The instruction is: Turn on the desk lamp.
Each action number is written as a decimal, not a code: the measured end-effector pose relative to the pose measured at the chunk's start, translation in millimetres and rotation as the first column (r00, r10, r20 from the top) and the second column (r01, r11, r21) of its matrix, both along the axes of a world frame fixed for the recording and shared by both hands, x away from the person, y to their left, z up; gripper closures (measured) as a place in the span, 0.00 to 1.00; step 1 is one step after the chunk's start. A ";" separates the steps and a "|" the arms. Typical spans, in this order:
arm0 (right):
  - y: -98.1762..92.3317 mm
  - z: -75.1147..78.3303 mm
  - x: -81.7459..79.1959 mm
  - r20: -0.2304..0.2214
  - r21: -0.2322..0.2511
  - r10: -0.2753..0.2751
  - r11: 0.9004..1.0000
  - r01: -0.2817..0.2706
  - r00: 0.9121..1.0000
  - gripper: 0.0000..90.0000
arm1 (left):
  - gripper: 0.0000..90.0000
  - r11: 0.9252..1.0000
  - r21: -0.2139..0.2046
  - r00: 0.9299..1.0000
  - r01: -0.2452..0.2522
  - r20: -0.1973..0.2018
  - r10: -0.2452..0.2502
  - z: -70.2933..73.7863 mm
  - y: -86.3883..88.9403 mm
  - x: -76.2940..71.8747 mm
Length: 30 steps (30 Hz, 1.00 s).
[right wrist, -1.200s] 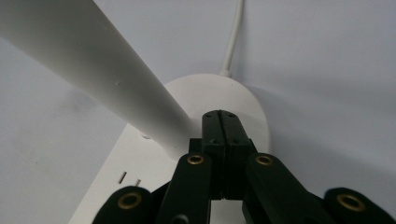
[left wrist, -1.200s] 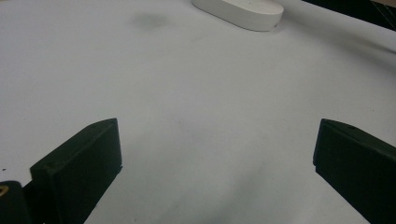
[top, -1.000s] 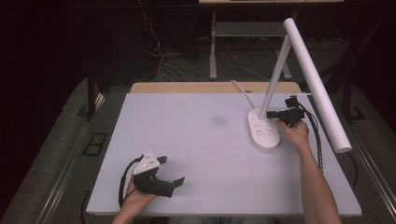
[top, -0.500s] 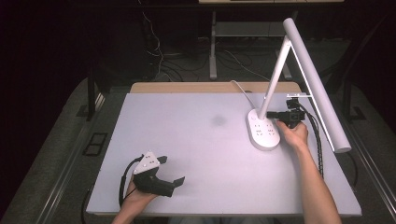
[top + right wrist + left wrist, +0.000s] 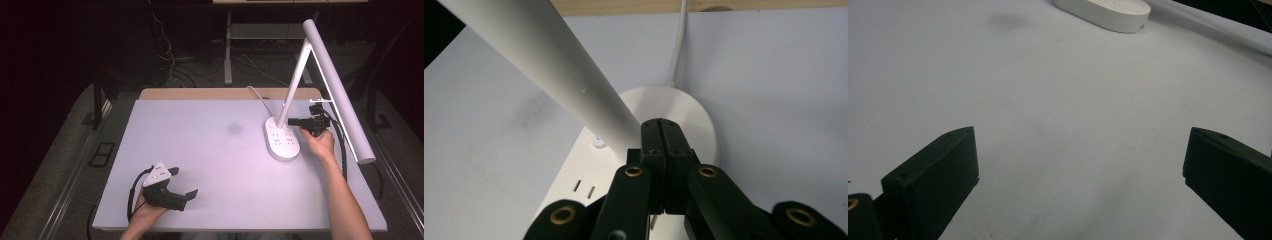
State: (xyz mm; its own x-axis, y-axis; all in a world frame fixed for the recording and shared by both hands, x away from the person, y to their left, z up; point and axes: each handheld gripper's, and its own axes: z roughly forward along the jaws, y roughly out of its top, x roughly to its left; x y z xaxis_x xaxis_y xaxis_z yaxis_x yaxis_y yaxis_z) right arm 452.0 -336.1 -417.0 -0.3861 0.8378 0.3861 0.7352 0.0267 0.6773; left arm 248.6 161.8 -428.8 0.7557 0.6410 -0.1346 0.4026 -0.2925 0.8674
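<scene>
The right gripper [image 5: 295,121] has its fingers [image 5: 663,134] pressed fully together with nothing between them, their tips at the foot of the white desk lamp's [image 5: 320,75] sloping stem, over its oval base [image 5: 282,141] at the bench's [image 5: 210,165] far right. Whether they touch the stem is unclear. Well apart at the near left edge, the left gripper [image 5: 182,197] rests with fingers [image 5: 933,172] spread wide, holding nothing.

Black two-jaw grippers [image 5: 191,195] with brass-coloured screws, a grey three-cornered plate, trailing black cables; apparently bare forearms.
</scene>
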 end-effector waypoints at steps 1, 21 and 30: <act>-0.3 1.1 -0.8 0.000 -0.001 -0.001 1.000 0.001 1.000 0.99 | 0.00 1.000 0.000 1.000 0.000 0.000 0.000 0.0 -0.1 0.0; -9.1 33.2 -24.7 0.043 -0.050 0.027 0.998 -0.025 0.999 0.99 | 0.00 1.000 -0.001 1.000 0.005 -0.001 -0.005 0.5 -1.0 -0.7; -3.3 42.4 -41.6 0.057 -0.061 0.042 0.997 -0.038 0.998 0.95 | 0.01 1.000 0.002 1.000 0.013 0.006 -0.013 1.3 -0.9 -1.5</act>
